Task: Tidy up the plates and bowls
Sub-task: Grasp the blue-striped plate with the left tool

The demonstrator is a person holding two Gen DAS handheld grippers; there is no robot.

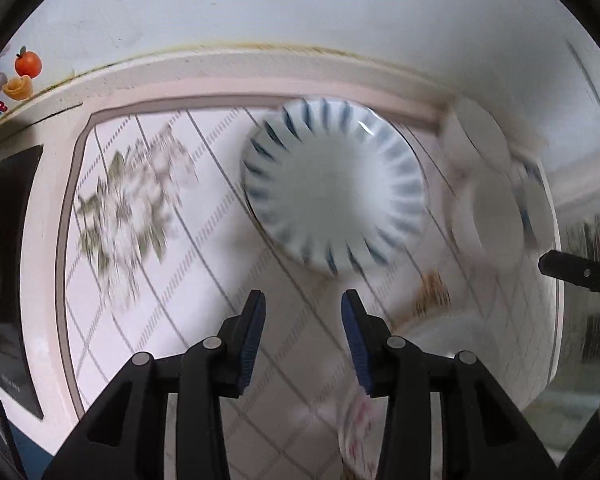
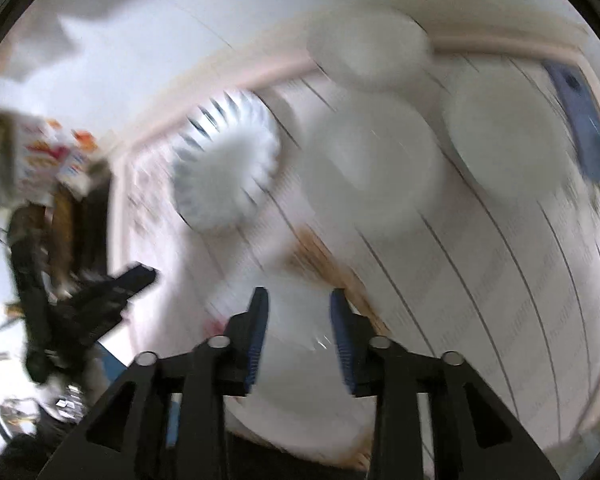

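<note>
On the worktop (image 1: 112, 360), which has a pale checked cover with a grey flower print, the left wrist view shows a white plate with blue radial stripes and a fluted rim (image 1: 334, 184) lying flat and alone, just ahead of the left hand-held gripper (image 1: 304, 340). This gripper is spread apart and pinches nothing. To the right of the striped plate there is a blurred group of white dishes (image 1: 488, 196); I cannot tell if they are stacked or only close together. Near the lower edge lies a white dish with small pink marks (image 1: 356, 432), partly under the right finger. A black tip of the other gripper enters at the right edge. An orange fruit sticker (image 1: 28, 64) is on the wall at the left.

In the right wrist view, which is much blurred, the striped plate (image 2: 226, 164) lies to the left, and three plain white round dishes (image 2: 374, 164) are spread behind and to the right of it, each apart from the others. The right hand-held gripper (image 2: 298, 340) is also spread and empty, above a white dish (image 2: 296, 392) that lies just below its fingers. A blue flat object (image 2: 584, 120) lies at the far right.

In my judgement the task is at an early stage: the dishes appear scattered, nothing is clearly sorted, and almost all stacking remains. The neighbouring dishes stand close, so a careless reach could knock them.
</note>
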